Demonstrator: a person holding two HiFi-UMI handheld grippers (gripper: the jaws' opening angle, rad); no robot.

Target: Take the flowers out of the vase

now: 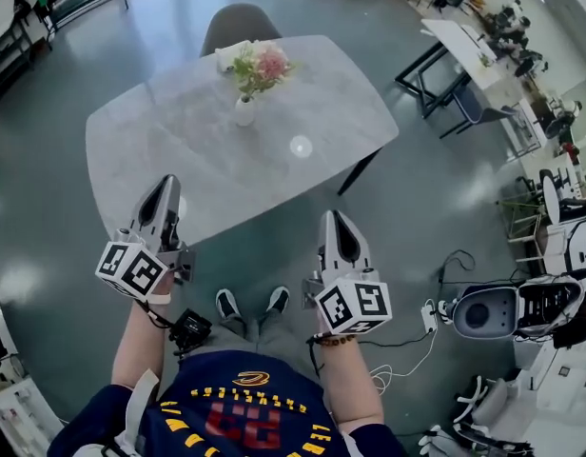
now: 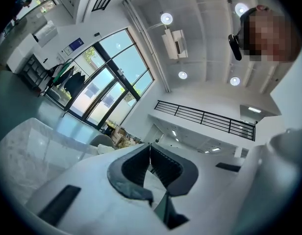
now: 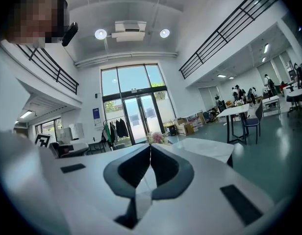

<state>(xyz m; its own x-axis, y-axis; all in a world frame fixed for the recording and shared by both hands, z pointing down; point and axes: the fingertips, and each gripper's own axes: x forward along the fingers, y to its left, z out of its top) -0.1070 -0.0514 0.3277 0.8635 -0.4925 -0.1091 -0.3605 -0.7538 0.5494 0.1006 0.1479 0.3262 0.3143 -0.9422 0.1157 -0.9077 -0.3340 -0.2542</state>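
L gripper (image 1: 168,183), R gripper (image 1: 333,219) held side by side, pointing fwd at table (image 1: 179,150), both jaws together, empty

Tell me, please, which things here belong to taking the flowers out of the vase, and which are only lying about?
For the job:
- flowers
- white vase
- left tool and right tool, both shut and empty
- table under the vase

Lying about:
- grey chair behind the table
- white desk at the right
- cables on the floor
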